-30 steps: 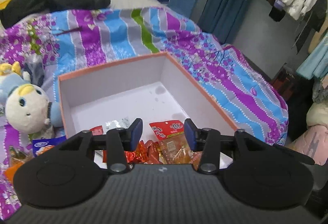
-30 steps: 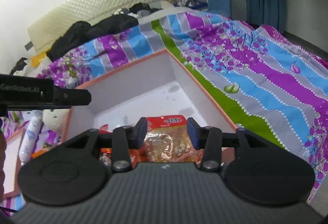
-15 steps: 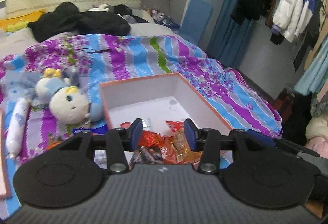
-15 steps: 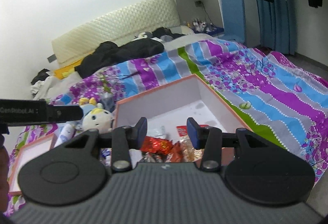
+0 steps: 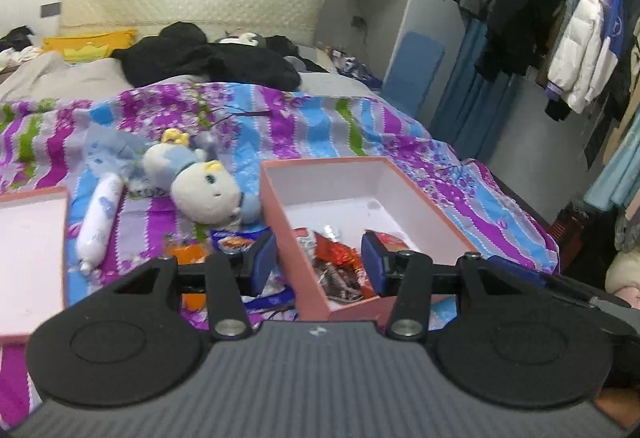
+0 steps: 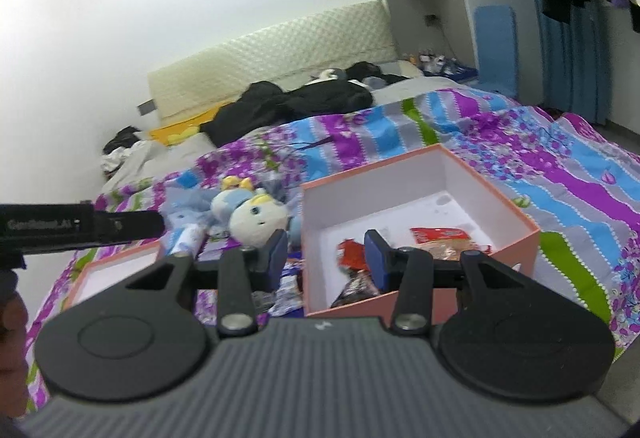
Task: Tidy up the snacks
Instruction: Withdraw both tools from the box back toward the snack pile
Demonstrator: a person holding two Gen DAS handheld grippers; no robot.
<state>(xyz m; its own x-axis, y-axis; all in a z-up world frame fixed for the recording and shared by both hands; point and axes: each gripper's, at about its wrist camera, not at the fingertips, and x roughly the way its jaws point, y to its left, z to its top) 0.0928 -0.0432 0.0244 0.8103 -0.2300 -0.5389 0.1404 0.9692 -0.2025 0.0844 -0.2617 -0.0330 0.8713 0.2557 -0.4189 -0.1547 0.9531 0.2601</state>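
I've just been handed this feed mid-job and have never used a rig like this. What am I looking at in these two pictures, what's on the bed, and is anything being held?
There is no robot arm here: a person carries a two-finger gripper in each hand, and each gripper has a wide-angle camera looking forward along its fingers. One picture comes from the left gripper, the other from the right gripper; the black shape at the bottom is the tool itself.

Both look over a bed with a striped quilt. On it sits an open pink box with snack packets in its near end. Left of the box lie a plush toy, a white tube-shaped packet and a few loose wrappers. Farther left lies what looks like the box lid.

Neither gripper holds anything. The left one's jaws are opening; the right one's are apart.
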